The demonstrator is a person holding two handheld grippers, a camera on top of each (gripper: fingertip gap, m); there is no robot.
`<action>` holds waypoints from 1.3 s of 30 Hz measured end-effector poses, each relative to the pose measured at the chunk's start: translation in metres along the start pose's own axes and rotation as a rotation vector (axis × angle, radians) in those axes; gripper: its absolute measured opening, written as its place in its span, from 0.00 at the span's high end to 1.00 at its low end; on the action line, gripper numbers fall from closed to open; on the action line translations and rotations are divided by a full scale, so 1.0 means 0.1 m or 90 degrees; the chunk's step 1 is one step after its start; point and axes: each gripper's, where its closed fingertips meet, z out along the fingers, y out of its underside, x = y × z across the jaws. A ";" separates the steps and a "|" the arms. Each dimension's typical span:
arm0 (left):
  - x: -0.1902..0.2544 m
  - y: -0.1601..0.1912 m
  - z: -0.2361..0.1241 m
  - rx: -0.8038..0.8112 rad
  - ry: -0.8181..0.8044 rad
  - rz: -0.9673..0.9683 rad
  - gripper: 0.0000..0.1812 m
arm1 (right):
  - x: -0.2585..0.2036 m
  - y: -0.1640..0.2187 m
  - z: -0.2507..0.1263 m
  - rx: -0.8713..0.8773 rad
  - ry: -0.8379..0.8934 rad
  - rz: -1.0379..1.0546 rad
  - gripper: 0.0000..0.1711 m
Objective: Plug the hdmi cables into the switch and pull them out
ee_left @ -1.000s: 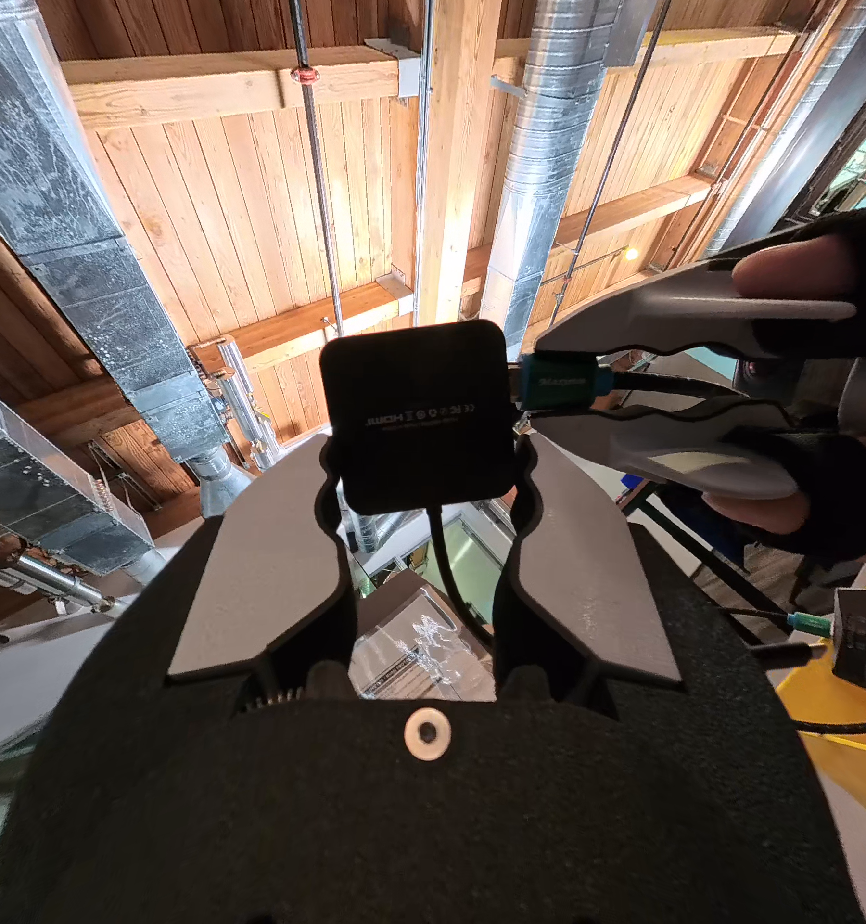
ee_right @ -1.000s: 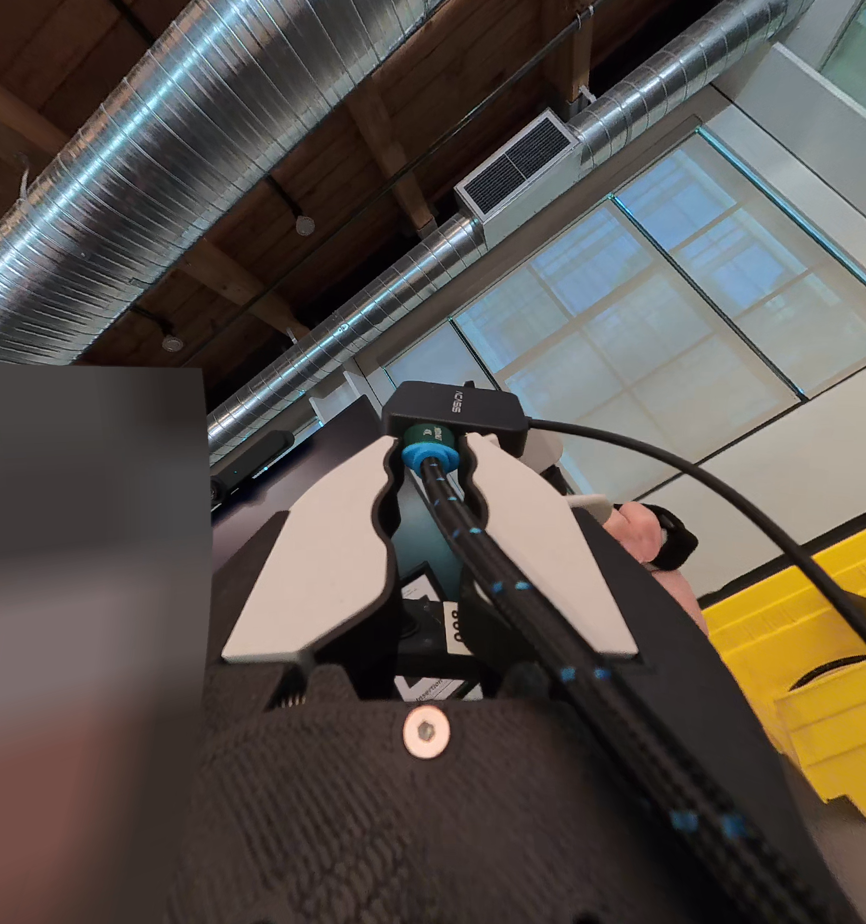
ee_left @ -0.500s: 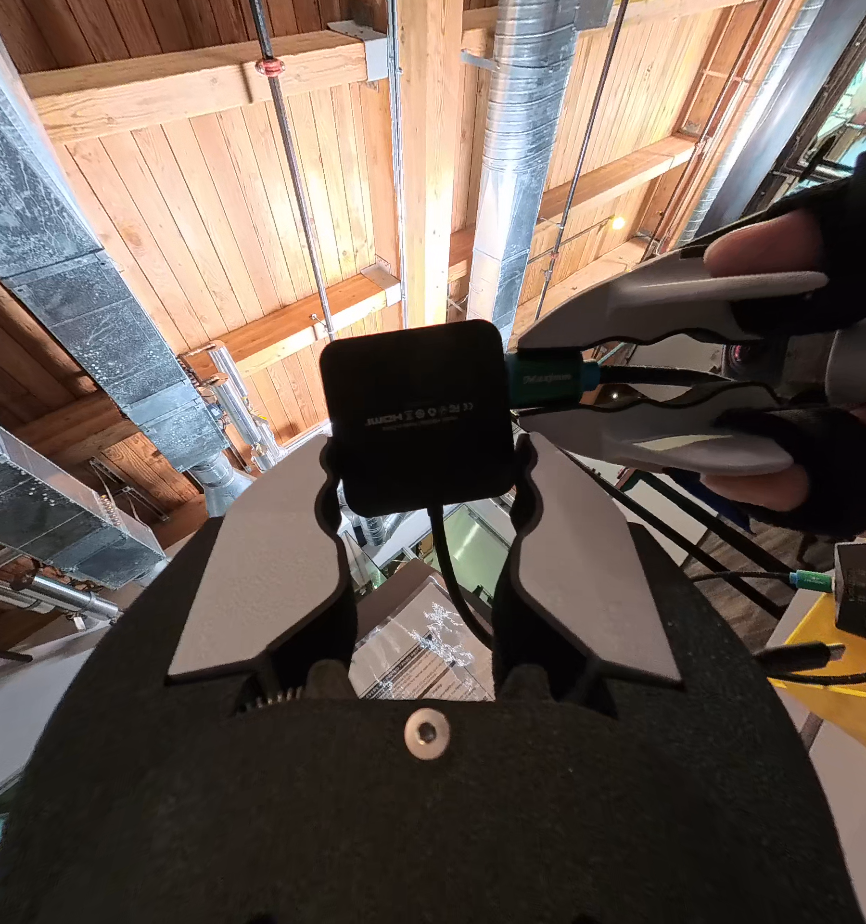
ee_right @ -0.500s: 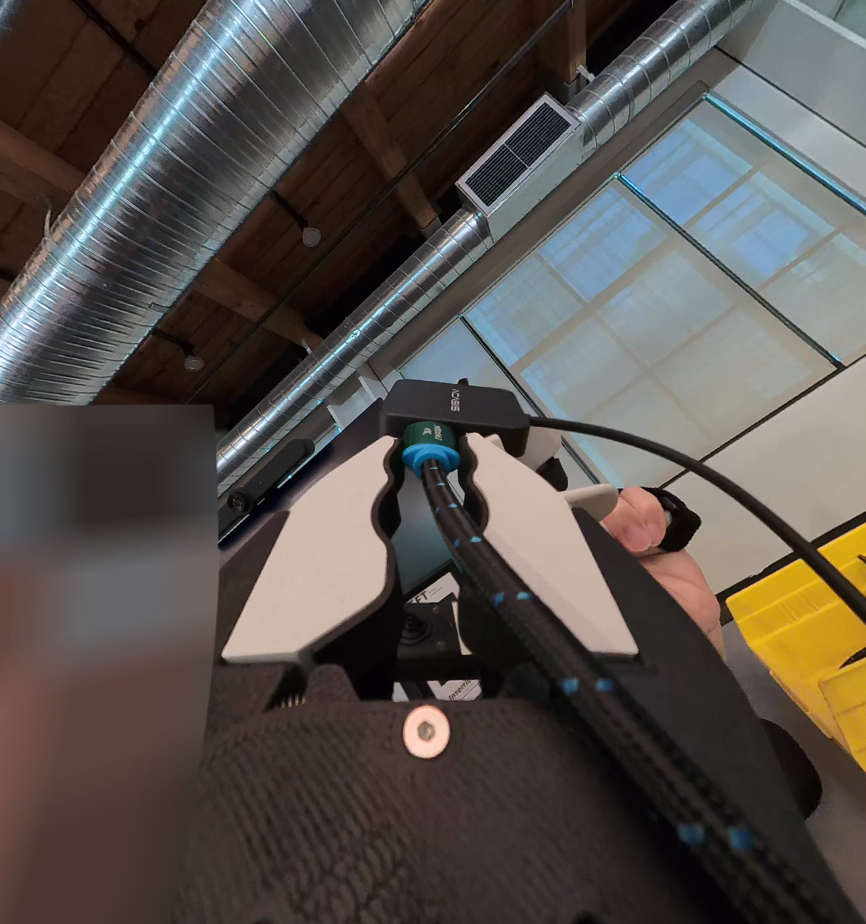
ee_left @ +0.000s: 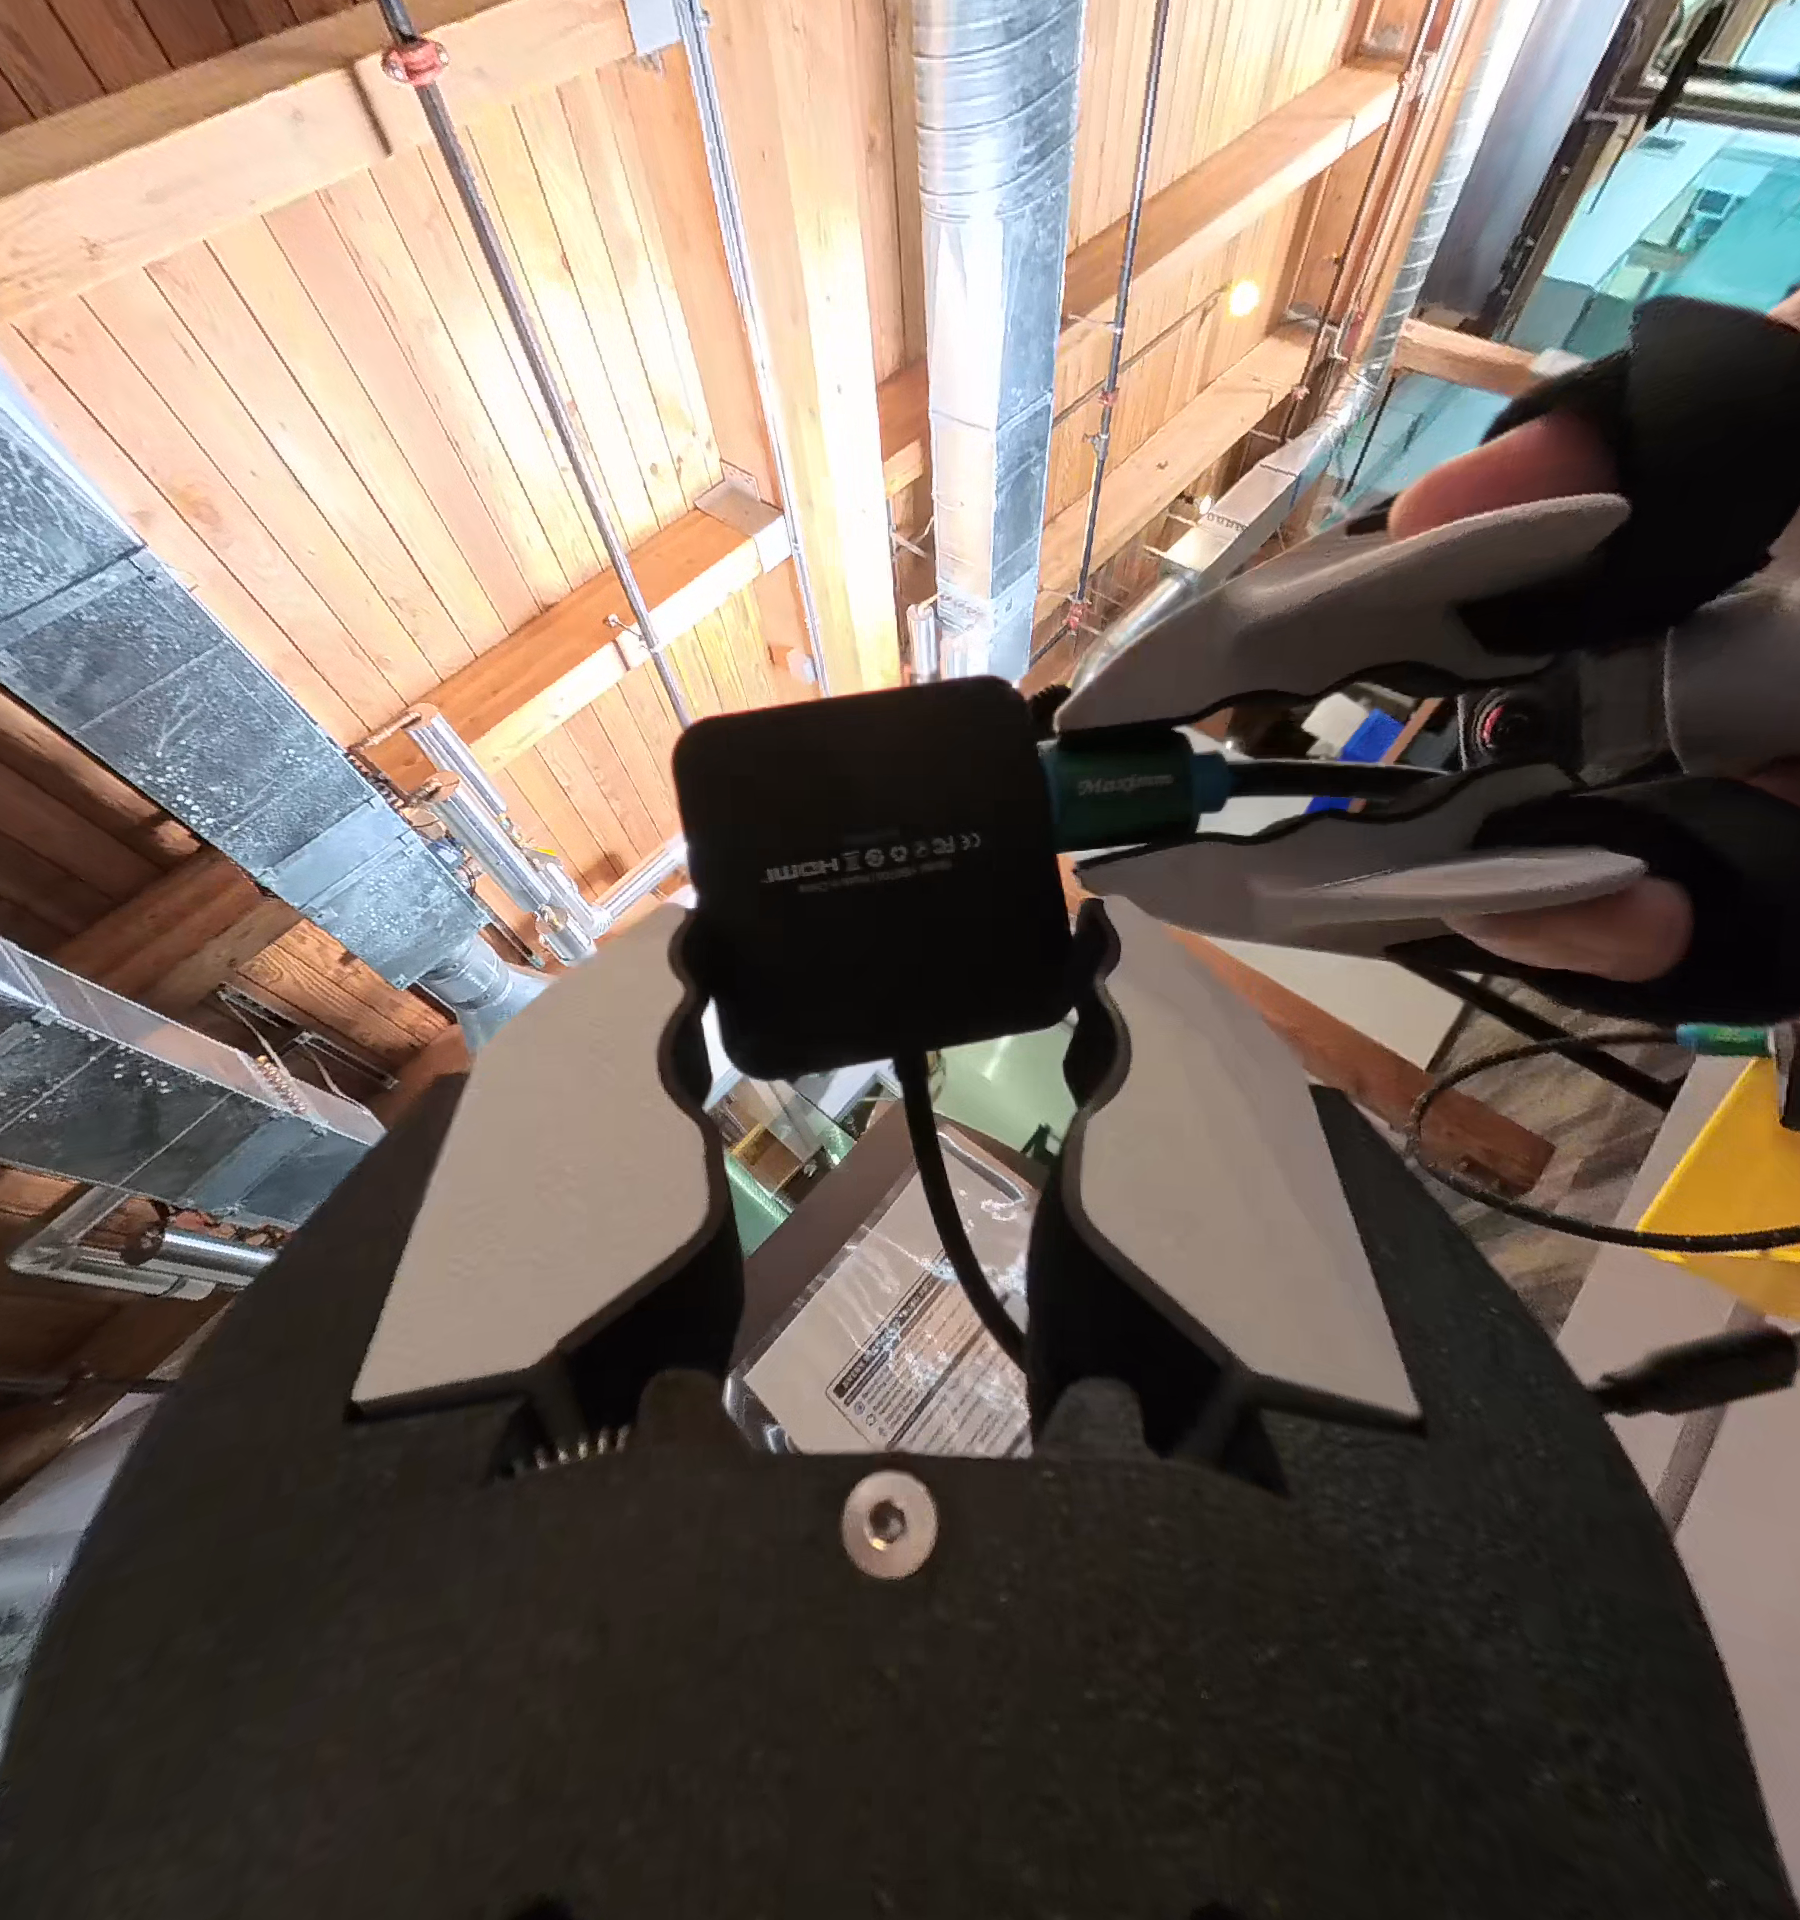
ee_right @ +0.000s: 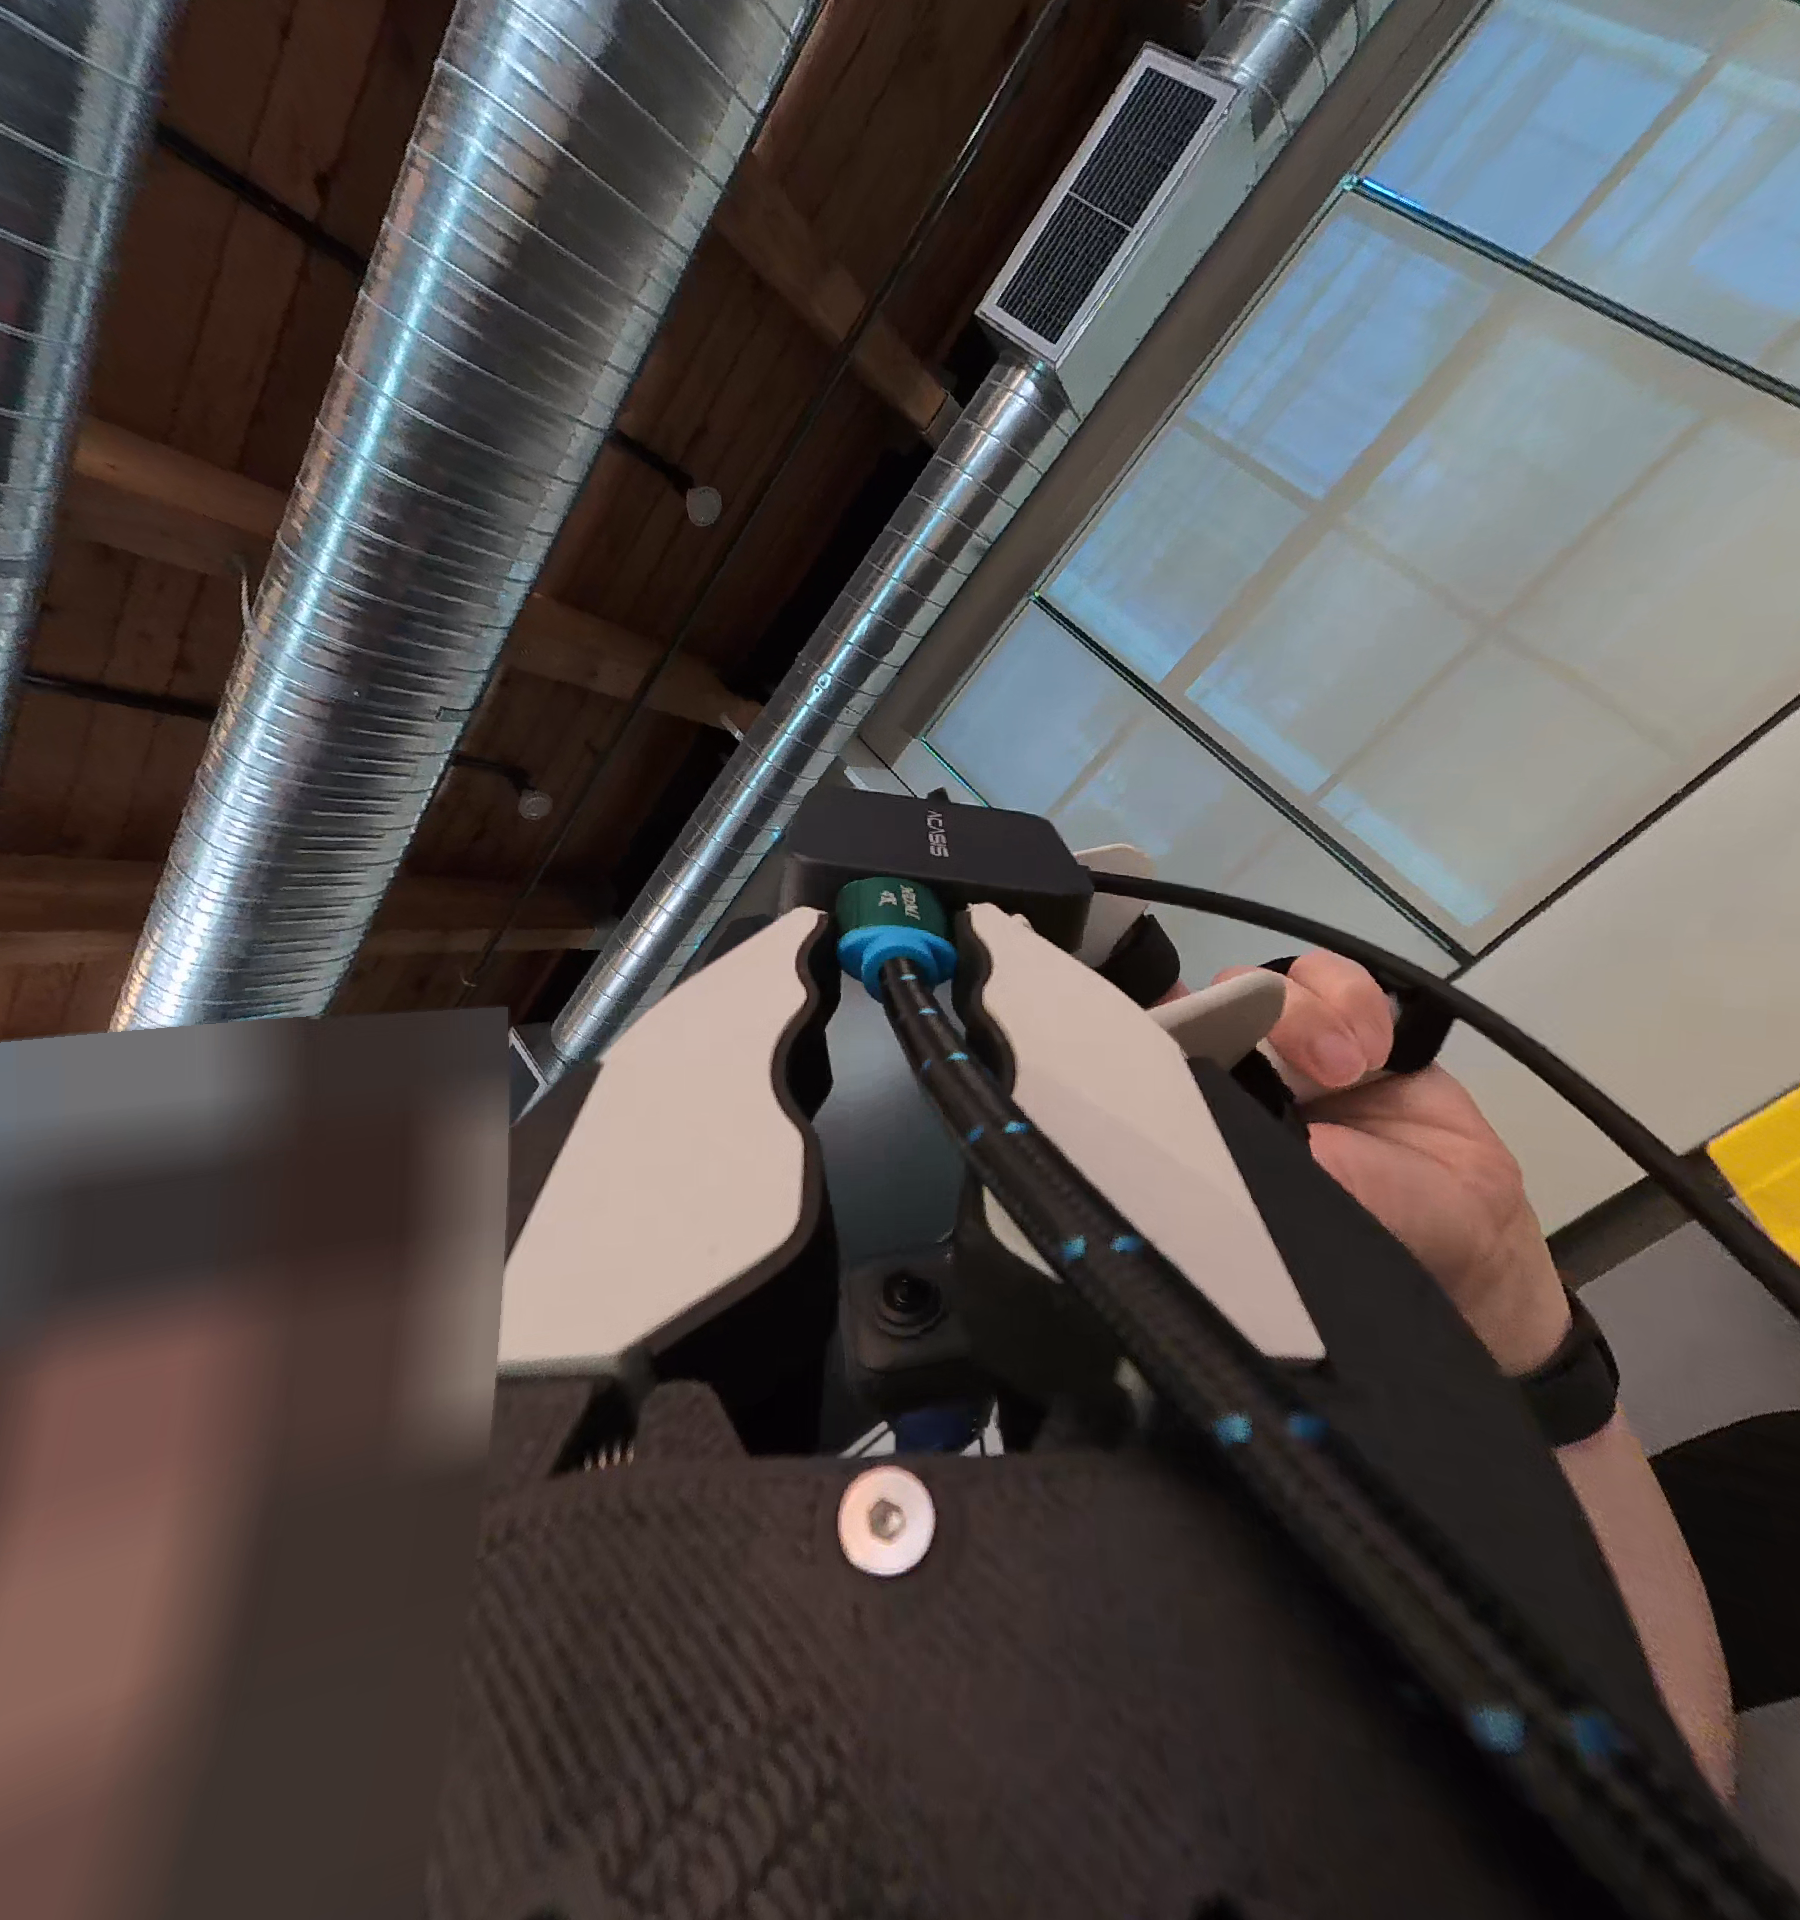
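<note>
My left gripper point(ee_left: 888, 940) is shut on the black square HDMI switch point(ee_left: 865, 868) and holds it up in the air, its thin black lead point(ee_left: 943, 1195) hanging down between the fingers. My right gripper point(ee_left: 1067, 795) comes in from the right and is shut on a green HDMI plug point(ee_left: 1119, 795) that sits against the switch's right side. In the right wrist view the right gripper point(ee_right: 896, 935) grips the green plug point(ee_right: 888, 904) with its blue collar, pushed into the switch point(ee_right: 937, 854). The braided black-and-blue cable point(ee_right: 1083, 1226) runs back over the gripper.
A yellow bin point(ee_left: 1769, 1195) with a black adapter and loose cables lies at the right; it also shows in the right wrist view point(ee_right: 1789, 1195). A loose black plug point(ee_left: 1706, 1371) lies on the white table. A clear plastic sleeve point(ee_left: 906, 1340) lies below. Ceiling ducts are overhead.
The green plug has moved left up against the switch's side. Both grippers have tilted, so the views show more ceiling and less of the yellow bin.
</note>
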 end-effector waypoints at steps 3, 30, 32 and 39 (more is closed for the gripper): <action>0.05 0.09 0.01 -0.027 0.045 0.026 0.63 | 0.10 -0.05 -0.04 -0.004 0.023 0.029 0.87; -0.20 0.62 0.02 -0.164 -0.020 0.053 0.65 | 0.01 0.40 0.16 -0.173 -0.044 0.013 0.89; -0.28 0.61 0.00 -0.162 -0.019 0.014 0.65 | -0.19 0.59 0.19 -0.275 -0.067 -0.106 0.91; -0.04 0.61 0.07 -0.185 0.020 0.034 0.65 | -0.20 -0.07 0.06 -0.191 0.216 -0.889 0.85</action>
